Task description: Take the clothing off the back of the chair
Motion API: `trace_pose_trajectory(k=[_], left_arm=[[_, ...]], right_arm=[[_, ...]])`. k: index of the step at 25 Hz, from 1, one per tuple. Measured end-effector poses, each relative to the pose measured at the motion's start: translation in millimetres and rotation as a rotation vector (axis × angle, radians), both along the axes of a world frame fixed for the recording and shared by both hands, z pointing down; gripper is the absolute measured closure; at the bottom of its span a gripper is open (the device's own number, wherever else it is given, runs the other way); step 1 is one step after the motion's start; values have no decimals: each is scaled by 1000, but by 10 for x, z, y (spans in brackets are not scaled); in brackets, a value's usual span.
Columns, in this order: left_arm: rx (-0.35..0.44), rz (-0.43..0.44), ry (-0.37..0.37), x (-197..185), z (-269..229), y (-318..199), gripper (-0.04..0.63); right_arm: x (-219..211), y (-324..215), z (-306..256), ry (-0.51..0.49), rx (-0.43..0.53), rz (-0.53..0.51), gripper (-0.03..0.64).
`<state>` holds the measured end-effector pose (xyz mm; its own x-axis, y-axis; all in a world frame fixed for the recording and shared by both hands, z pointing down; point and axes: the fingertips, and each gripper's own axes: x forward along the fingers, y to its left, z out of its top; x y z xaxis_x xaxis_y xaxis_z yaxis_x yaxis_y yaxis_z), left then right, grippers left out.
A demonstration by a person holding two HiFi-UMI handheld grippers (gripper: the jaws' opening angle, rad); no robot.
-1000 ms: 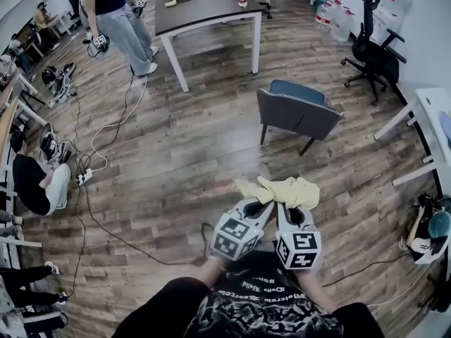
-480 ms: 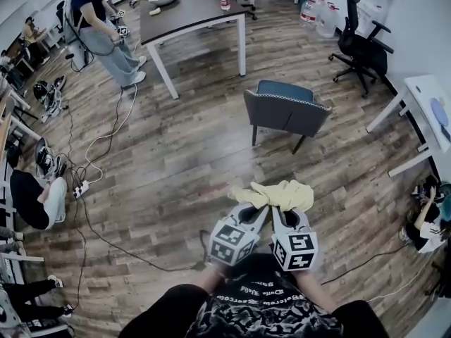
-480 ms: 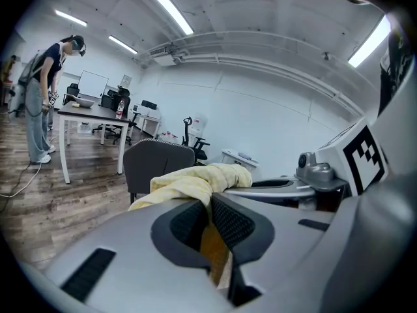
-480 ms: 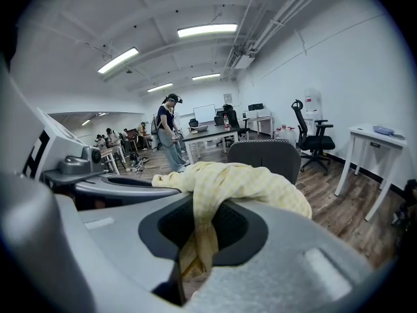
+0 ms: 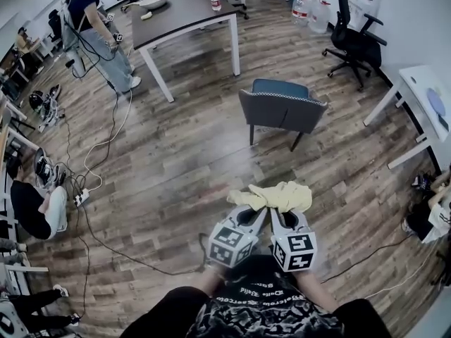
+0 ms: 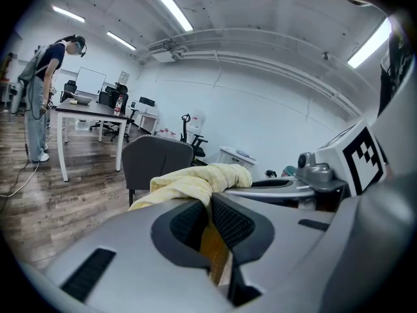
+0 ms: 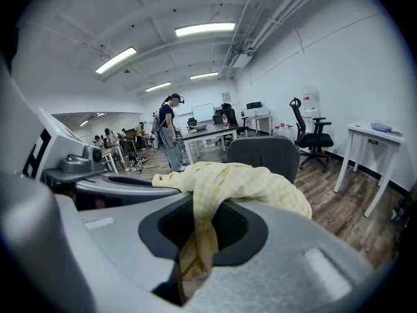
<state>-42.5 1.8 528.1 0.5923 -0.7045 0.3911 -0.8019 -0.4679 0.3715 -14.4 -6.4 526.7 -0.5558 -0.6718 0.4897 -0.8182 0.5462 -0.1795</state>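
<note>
A pale yellow garment [image 5: 276, 196] hangs bunched in the air between both grippers, well short of the grey chair [image 5: 280, 109], whose back is bare. My left gripper [image 5: 259, 210] is shut on the garment's left end; the cloth [image 6: 195, 184] is pinched between its black pads [image 6: 234, 222]. My right gripper [image 5: 280, 213] is shut on the right part, a fold of the checked cloth [image 7: 225, 182] dropping through its jaws. The two grippers sit side by side, close to my body. The chair [image 6: 156, 162] stands just beyond the cloth in both gripper views [image 7: 264, 154].
A dark table [image 5: 184, 9] stands beyond the chair, a person [image 5: 95, 30] with grippers beside it. A black office chair [image 5: 352, 37] and a white desk [image 5: 423, 104] are at right. Cables [image 5: 106, 210] cross the wood floor at left, where other people sit.
The grippers and garment keep their place. The head view has tilted slightly, so the chair and table sit a little lower and to the left in the picture.
</note>
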Motion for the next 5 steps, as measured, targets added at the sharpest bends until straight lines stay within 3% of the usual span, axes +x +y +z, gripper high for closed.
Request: trace_pose_trajectory(k=[5], left_arm=[[-5,6,6,-1,7,13,569]], right_arm=[[2,18,5,5,0,0,565]])
